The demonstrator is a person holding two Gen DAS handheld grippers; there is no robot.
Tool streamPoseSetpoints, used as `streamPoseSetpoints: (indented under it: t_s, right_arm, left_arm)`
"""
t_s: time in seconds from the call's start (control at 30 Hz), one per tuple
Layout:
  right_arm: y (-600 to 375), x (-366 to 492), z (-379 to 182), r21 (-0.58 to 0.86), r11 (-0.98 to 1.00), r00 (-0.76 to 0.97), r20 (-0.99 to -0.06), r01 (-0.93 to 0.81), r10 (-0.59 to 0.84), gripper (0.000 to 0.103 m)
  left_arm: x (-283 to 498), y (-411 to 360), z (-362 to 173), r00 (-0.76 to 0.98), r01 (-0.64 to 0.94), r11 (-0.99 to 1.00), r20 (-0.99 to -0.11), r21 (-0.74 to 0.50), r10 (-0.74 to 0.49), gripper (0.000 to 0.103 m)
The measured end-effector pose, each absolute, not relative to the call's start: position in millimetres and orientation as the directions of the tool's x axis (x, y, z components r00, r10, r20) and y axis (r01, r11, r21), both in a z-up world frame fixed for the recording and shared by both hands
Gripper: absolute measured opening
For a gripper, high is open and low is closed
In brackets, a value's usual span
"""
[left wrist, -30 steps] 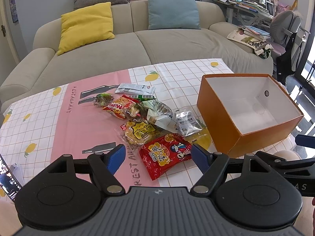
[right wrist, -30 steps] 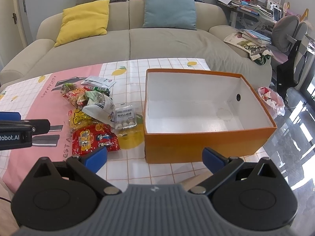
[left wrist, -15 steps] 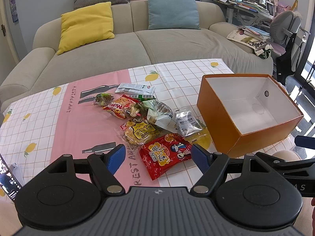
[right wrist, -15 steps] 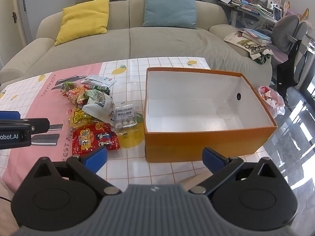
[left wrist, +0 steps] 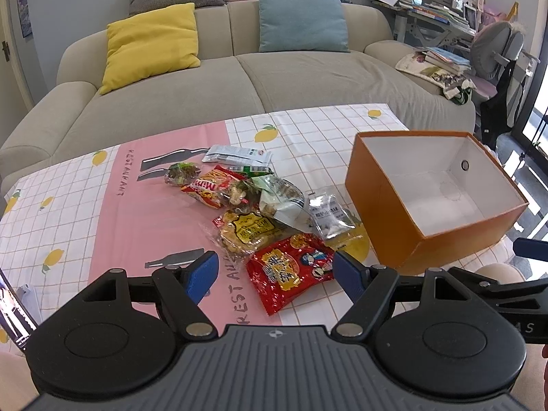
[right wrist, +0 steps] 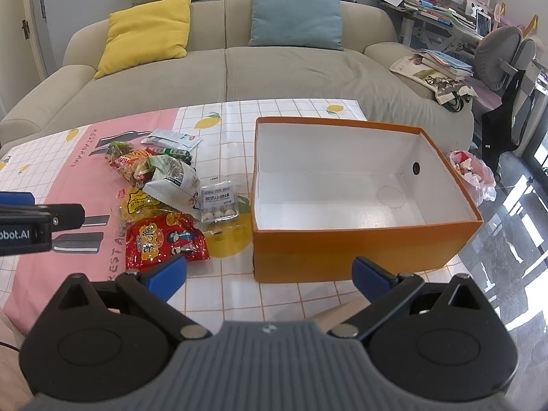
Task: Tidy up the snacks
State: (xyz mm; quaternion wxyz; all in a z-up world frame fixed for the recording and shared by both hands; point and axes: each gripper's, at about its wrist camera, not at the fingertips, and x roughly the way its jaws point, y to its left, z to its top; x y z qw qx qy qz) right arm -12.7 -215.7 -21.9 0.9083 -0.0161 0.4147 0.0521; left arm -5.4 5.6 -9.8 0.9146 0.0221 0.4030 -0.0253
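Observation:
A pile of snack packets lies on the tablecloth: a red packet point(left wrist: 291, 272) point(right wrist: 164, 241) nearest me, a yellow cracker packet point(left wrist: 248, 229), a clear packet of white balls point(left wrist: 327, 214) point(right wrist: 219, 202), a green-white bag point(left wrist: 281, 202), and a white sachet point(left wrist: 236, 154) at the back. An empty orange box point(left wrist: 387, 212) point(right wrist: 356, 250) with a white inside stands to their right. My left gripper point(left wrist: 274, 274) is open, held just before the red packet. My right gripper point(right wrist: 269, 274) is open and empty before the box's front wall.
The table point(left wrist: 68, 205) carries a pink and white checked cloth with lemons. A beige sofa point(left wrist: 239, 78) with yellow and blue cushions stands behind it. A cluttered desk and grey chair point(left wrist: 493, 44) are at the right. A bag of rubbish point(right wrist: 472, 178) lies on the floor.

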Motion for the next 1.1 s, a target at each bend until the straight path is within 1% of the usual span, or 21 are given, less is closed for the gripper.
streamPoseSetpoints:
  t_s: [0.1, 0.17, 0.27, 0.33, 0.37, 0.4, 0.43, 0.53, 0.57, 0.63, 0.7, 0.8, 0.87, 0.93, 0.97, 1.03, 1.1]
  right_arm:
    - [-213.7, -14.0, -22.6, 0.025, 0.991, 0.663, -0.741, -0.135, 0.109, 0.100]
    - [-209.9, -13.7, -24.2, 0.035, 0.987, 0.663, -0.737, -0.156, 0.131, 0.100]
    - [-200.6, -13.6, -26.6, 0.038, 0.980, 0.673, -0.721, -0.194, 0.162, 0.100]
    - [-193.5, -13.0, -27.7, 0.021, 0.977, 0.689, -0.706, -0.213, 0.165, 0.099]
    - [-190.3, -12.9, -28.7, 0.016, 0.973, 0.697, -0.696, -0.228, 0.174, 0.099]
    - [-187.0, -12.1, -30.0, 0.014, 0.970, 0.700, -0.689, -0.245, 0.186, 0.095]
    - [-183.7, -10.8, -31.6, 0.011, 0.967, 0.700, -0.687, -0.255, 0.192, 0.088]
    - [-174.5, -2.6, -39.3, 0.008, 0.960, 0.683, -0.701, -0.279, 0.204, 0.076]
    - [-172.5, -0.1, -41.7, 0.012, 0.959, 0.678, -0.704, -0.284, 0.210, 0.074]
    - [-165.7, 6.3, -48.1, 0.015, 0.953, 0.666, -0.712, -0.302, 0.222, 0.067]
    - [-156.9, 11.4, -55.0, 0.018, 0.945, 0.653, -0.718, -0.327, 0.240, 0.064]
    - [-142.4, 20.9, -67.9, 0.011, 0.927, 0.625, -0.735, -0.375, 0.262, 0.065]
    - [-134.0, 28.6, -77.4, 0.006, 0.918, 0.603, -0.752, -0.396, 0.264, 0.071]
    - [-129.5, 37.9, -85.4, 0.024, 0.918, 0.582, -0.767, -0.396, 0.271, 0.084]
    - [-128.4, 42.5, -88.8, 0.036, 0.919, 0.573, -0.772, -0.392, 0.275, 0.085]
    - [-124.1, 54.0, -97.2, 0.061, 0.922, 0.548, -0.788, -0.383, 0.280, 0.094]
    - [-118.0, 64.3, -107.0, 0.079, 0.922, 0.527, -0.801, -0.380, 0.285, 0.098]
  left_arm:
    - [-4.5, 19.0, -11.6, 0.676, 0.056, 0.998, -0.736, 0.010, -0.031, 0.089]
    - [-4.0, 27.3, -14.0, 0.673, 0.052, 0.999, -0.739, -0.003, -0.037, 0.084]
    - [-1.1, 37.4, -20.6, 0.653, 0.060, 0.998, -0.755, -0.018, -0.053, 0.082]
    - [1.3, 43.5, -24.6, 0.643, 0.078, 0.996, -0.762, -0.032, -0.075, 0.071]
    - [1.9, 45.5, -28.3, 0.638, 0.084, 0.996, -0.765, -0.041, -0.086, 0.068]
    - [2.8, 47.9, -30.1, 0.633, 0.084, 0.995, -0.769, -0.050, -0.092, 0.062]
    - [4.3, 50.3, -33.2, 0.623, 0.085, 0.994, -0.775, -0.066, -0.105, 0.058]
    - [8.6, 56.1, -42.3, 0.598, 0.098, 0.989, -0.788, -0.109, -0.147, 0.058]
    - [10.0, 57.1, -45.5, 0.592, 0.099, 0.988, -0.791, -0.115, -0.152, 0.058]
    - [13.7, 59.1, -51.2, 0.578, 0.096, 0.988, -0.801, -0.120, -0.154, 0.060]
    - [17.6, 61.4, -58.1, 0.563, 0.095, 0.987, -0.811, -0.128, -0.159, 0.060]
    - [22.6, 66.9, -69.4, 0.532, 0.084, 0.985, -0.829, -0.152, -0.173, 0.060]
    - [26.3, 70.1, -77.5, 0.513, 0.075, 0.985, -0.841, -0.156, -0.172, 0.060]
    - [30.2, 72.2, -85.0, 0.501, 0.065, 0.987, -0.851, -0.144, -0.157, 0.059]
    - [32.2, 74.2, -89.3, 0.494, 0.056, 0.989, -0.857, -0.134, -0.144, 0.059]
    - [36.3, 79.9, -95.2, 0.485, 0.029, 0.992, -0.865, -0.127, -0.125, 0.059]
    - [39.6, 90.0, -99.0, 0.488, -0.012, 0.991, -0.866, -0.135, -0.112, 0.059]
